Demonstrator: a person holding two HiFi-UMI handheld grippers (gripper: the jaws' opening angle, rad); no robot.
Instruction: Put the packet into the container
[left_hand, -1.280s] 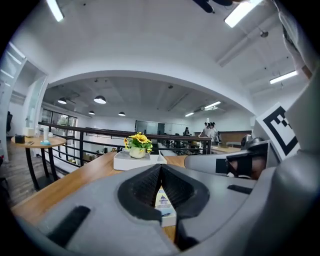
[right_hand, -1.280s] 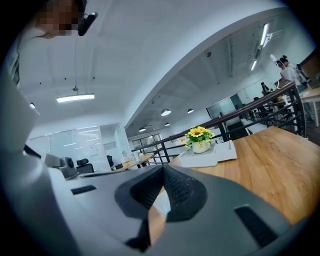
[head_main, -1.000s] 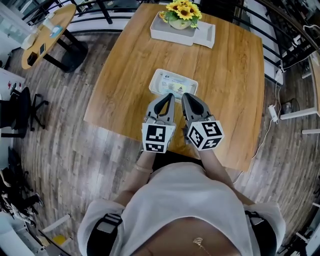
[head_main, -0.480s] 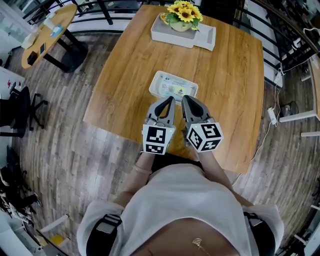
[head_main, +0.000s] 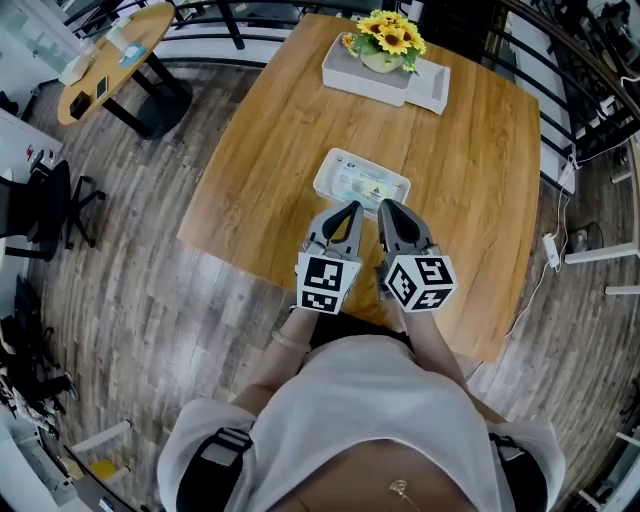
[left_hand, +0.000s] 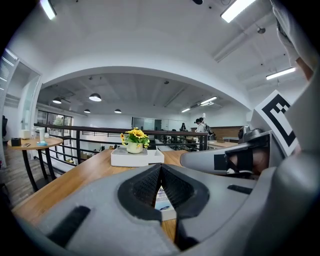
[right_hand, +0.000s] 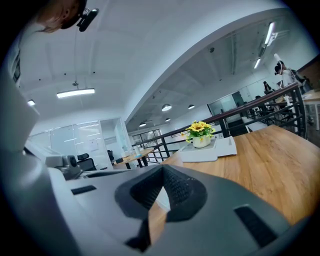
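The packet (head_main: 366, 187), flat and printed in pale blue and white, lies inside the shallow white rectangular container (head_main: 322, 178) on the wooden desk (head_main: 260, 150), just ahead of both claw tips. The left claw (head_main: 352, 207) has its ribbed black pads pressed together on nothing. The right claw (head_main: 384, 205) is likewise closed and empty. Both are smooth grey plastic and hang side by side at the container's near edge. Farther back, a pot of sunflowers (head_main: 388, 40) stands on a white tray (head_main: 432, 90).

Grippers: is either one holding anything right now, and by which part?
Nothing is held. The left gripper and the right gripper are both closed on nothing, just short of the white container.
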